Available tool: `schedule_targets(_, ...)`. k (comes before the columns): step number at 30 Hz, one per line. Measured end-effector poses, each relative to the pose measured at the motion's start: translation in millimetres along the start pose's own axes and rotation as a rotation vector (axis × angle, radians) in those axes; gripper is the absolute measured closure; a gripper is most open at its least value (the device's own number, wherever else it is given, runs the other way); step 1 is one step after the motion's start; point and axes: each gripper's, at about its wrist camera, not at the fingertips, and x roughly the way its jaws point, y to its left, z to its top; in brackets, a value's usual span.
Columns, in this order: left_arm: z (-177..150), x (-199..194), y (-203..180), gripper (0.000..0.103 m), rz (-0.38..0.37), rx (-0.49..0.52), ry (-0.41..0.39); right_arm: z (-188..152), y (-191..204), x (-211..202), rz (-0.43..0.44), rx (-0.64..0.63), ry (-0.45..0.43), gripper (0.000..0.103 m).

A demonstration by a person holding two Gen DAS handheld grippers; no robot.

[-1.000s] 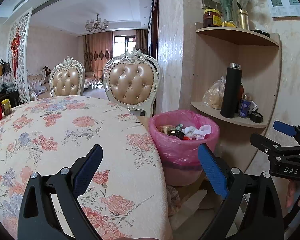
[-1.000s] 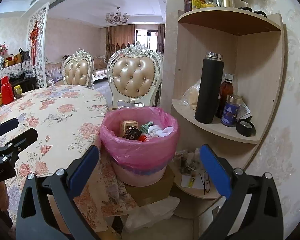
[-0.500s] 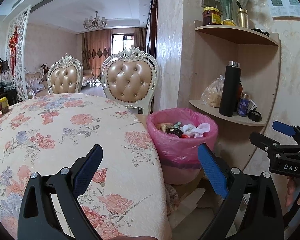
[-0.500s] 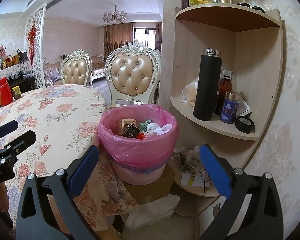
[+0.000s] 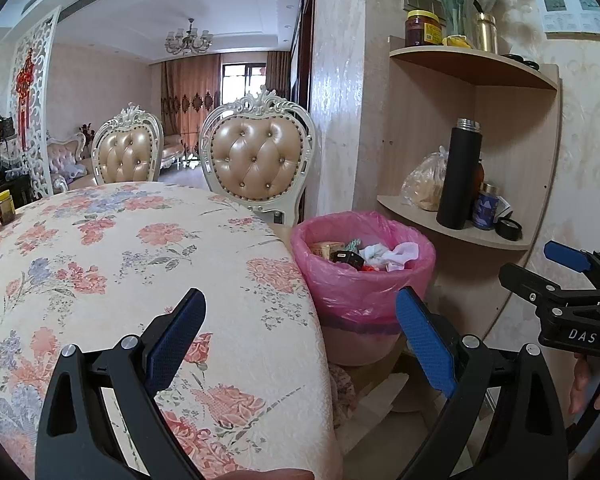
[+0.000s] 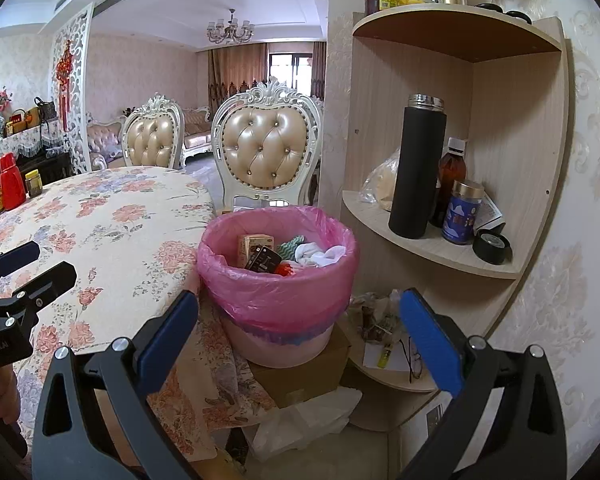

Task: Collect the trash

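Note:
A bin lined with a pink bag (image 5: 360, 292) (image 6: 276, 284) stands on a cardboard box (image 6: 300, 372) between the table and a corner shelf. Inside lie a small carton (image 6: 254, 246), a black packet (image 6: 265, 259) and white crumpled tissue (image 6: 320, 254). My left gripper (image 5: 300, 336) is open over the table's right edge, nothing between its blue pads. My right gripper (image 6: 298, 330) is open too, empty, facing the bin from the front. The right gripper (image 5: 564, 280) also shows at the right of the left wrist view, and the left gripper (image 6: 12, 276) at the left of the right wrist view.
A round table with a floral cloth (image 5: 120, 264) fills the left. Two padded chairs (image 5: 260, 160) stand behind it. The corner shelf (image 6: 440, 248) holds a black flask (image 6: 418, 168), bottles and tape. Papers and a white plastic bag (image 6: 308, 420) lie low by the box.
Both views have shifted slightly toward the bin and shelf. The grippers stay open and empty, and the bin's contents are unchanged.

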Motion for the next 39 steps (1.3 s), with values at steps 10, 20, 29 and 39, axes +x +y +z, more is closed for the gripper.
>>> schedule_targets(10, -0.4, 0.8, -0.5, 0.013, 0.000, -0.001, 0.001, -0.2, 0.9, -0.2, 0.001, 0.001, 0.000, 0.005)
schedule_targets(20, -1.6, 0.9, -1.3, 0.013, -0.003, 0.001, 0.000, -0.4, 1.6, 1.1, 0.004, 0.002, 0.002, 0.005)
schedule_targets(29, -2.6, -0.7, -3.6, 0.013, -0.010, 0.010, -0.003, -1.9, 4.1, 4.0, 0.009, 0.002, 0.004, 0.005)
schedule_targets(39, -3.0, -3.1, -3.4, 0.013, -0.019, 0.016, -0.013, -3.6, 5.3, 4.1, 0.011, 0.005, 0.005, 0.005)
